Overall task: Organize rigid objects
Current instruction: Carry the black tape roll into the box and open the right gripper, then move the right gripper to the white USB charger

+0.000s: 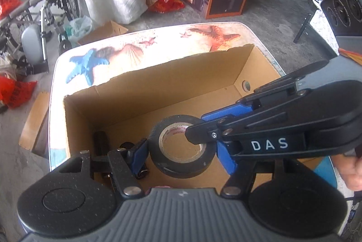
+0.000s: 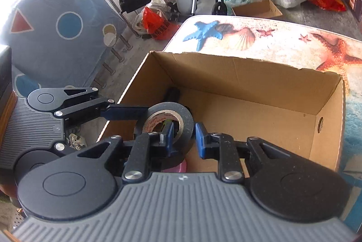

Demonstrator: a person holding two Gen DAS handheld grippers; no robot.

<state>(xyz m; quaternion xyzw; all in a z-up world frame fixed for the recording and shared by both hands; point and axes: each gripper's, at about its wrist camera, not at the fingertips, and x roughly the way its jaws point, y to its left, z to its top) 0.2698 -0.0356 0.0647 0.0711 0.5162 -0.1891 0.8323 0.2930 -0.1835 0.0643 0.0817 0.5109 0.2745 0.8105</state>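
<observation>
Since the roll of black tape (image 1: pixel 183 149) hangs above the open cardboard box (image 1: pixel 158 83) rather than resting in it, the relation that matters is how the roll sits against each pair of fingers. The roll is tilted, its paper core facing up and toward the cameras, its axis running roughly along the left gripper's line of sight.

Left gripper (image 1: pixel 181 151): fingers about half open, spanning the roll's outer diameter. The left blue pad sits at the roll's left edge and the right pad at its right edge; whether both press cannot be told for certain, so I judge this a wide grip across the outside.

Right gripper (image 2: pixel 184 135): fingers nearly closed, pinching the roll's wall, one pad inside the core and one on the outer face. In the left wrist view its tip reaches into the core from the right.

Both hands therefore share the roll, and neither is nearer. Judgement: the next move is a release into the box, and the box floor directly beneath is bare cardboard. Dark cylindrical items (image 1: pixel 101 140) lie near the box's left wall, apart from the drop spot.

The box stands on a table (image 1: pixel 158 45) with a starfish-print cover.
</observation>
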